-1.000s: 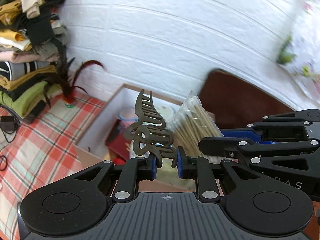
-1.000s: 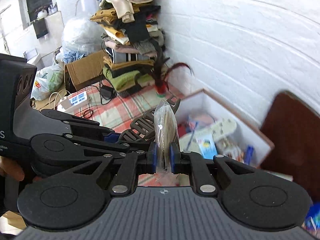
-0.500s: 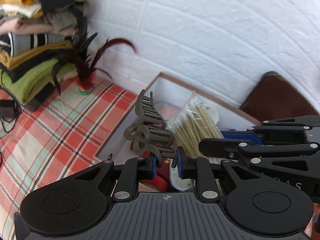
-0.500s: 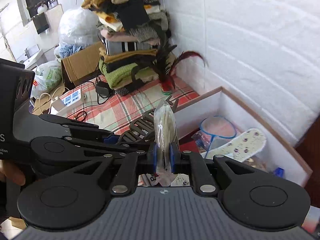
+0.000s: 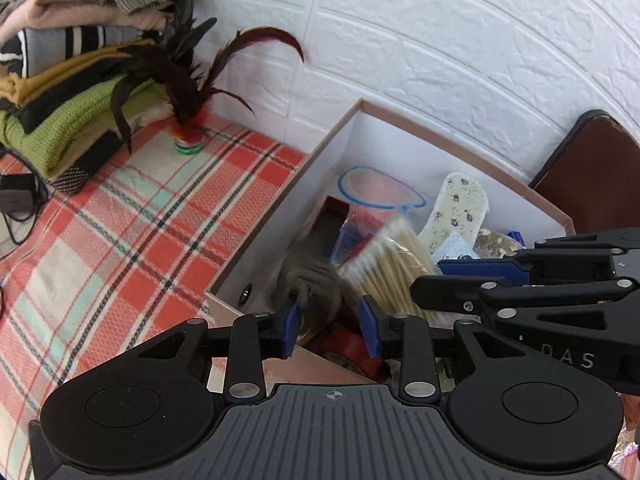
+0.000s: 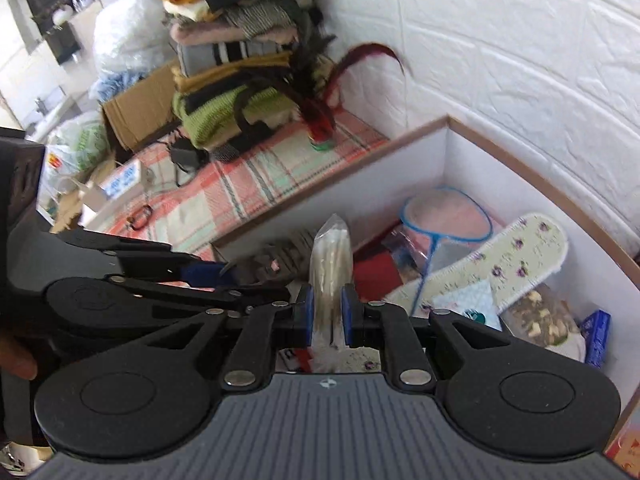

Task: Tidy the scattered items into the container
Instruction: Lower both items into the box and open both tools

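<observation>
The left gripper (image 5: 329, 330) was opening over the white box (image 5: 280, 216), the blurred hair claw (image 5: 314, 284) just past its parted pads, loose. Beside it, the right gripper (image 6: 327, 316) was easing open around the cotton-swab bag (image 6: 331, 268), above the box.

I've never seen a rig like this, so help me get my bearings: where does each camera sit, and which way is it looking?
Left wrist view: behind the left claw, whose jaws are opening, aimed down into the white cardboard box; a blurred grey hair clip just ahead.
Right wrist view: behind the right claw, jaws opening around a clear bag of cotton swabs; a fingertip at left edge.
Both share the box, swabs, and feather shuttlecock.
</observation>
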Tool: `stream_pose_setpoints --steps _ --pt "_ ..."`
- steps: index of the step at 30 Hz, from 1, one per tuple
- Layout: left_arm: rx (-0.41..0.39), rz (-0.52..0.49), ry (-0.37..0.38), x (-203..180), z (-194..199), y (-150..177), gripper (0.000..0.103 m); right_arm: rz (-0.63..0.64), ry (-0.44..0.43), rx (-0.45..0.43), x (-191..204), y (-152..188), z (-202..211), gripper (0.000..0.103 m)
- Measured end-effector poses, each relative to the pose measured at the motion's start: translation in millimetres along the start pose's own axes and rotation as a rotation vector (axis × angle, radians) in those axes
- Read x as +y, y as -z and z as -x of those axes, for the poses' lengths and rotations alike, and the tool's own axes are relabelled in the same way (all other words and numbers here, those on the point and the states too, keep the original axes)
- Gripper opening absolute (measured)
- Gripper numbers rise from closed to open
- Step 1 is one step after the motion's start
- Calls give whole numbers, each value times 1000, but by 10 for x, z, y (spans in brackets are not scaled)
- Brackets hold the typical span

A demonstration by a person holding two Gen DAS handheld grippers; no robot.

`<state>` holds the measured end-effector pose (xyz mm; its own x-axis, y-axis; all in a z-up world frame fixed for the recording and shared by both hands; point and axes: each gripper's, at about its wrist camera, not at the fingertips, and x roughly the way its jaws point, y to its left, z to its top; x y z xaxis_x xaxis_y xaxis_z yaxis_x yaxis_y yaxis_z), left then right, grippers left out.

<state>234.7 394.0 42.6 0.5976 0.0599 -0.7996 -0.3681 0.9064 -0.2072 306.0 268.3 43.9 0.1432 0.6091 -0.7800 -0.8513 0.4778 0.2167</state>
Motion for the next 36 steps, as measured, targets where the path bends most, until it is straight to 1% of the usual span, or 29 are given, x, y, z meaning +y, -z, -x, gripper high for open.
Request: stream_pose_setpoints --steps 2,3,4,5,6,9,12,13,14,15,18,20,21,23,24,25,26,30,33,36 --pt "-1 4 1 5 -9 -1 49 -7 29 7 -14 22 -3 28" --pt "-1 9 4 11 -17 -2 50 -9 45 10 -25 35 -6 31" --pt "-1 15 6 18 -25 -4 51 -8 63 14 -37 48 -10 36" --pt "-1 25 11 23 -36 -12 55 -7 81 18 -50 61 -14 42" --pt "-2 35 14 22 -44 -16 56 0 104 24 -54 77 -18 44" --pt "-5 28 1 -16 -65 -15 59 7 153 30 -62 124 -13 45" --pt "-9 17 -6 -46 -64 -8 62 -9 184 31 -93 159 21 54" --pt "-11 18 -4 -47 -54 -7 64 -11 196 29 -104 171 38 59" --pt "-13 22 -3 -48 -34 -7 65 -15 203 25 -115 180 59 62" --pt "-15 27 -2 -52 -5 -7 66 -23 201 19 -126 187 87 63" --pt "-31 34 -9 -70 103 -3 71 -50 197 -6 -143 210 190 70" --pt "-53 29 -24 -84 189 15 79 -71 203 -28 -144 238 274 80" --pt "-60 31 -35 -87 228 24 83 -85 207 -40 -147 254 318 83" --pt "-65 63 -53 -76 294 44 94 -129 197 -65 -173 308 410 92" --pt "-63 92 -52 -60 326 55 96 -153 190 -78 -189 337 457 94" --pt "-61 128 -41 -46 357 66 99 -178 181 -88 -206 365 498 101" --pt "-58 164 -29 -32 388 77 100 -203 168 -95 -223 391 533 103" --pt "-88 214 -26 -95 544 149 103 -280 118 -108 -256 471 673 103" --pt "-121 157 -43 -239 679 221 103 -267 83 -142 -204 544 825 103" --pt "-151 142 -59 -370 827 307 103 -221 83 -190 -97 627 1002 103"
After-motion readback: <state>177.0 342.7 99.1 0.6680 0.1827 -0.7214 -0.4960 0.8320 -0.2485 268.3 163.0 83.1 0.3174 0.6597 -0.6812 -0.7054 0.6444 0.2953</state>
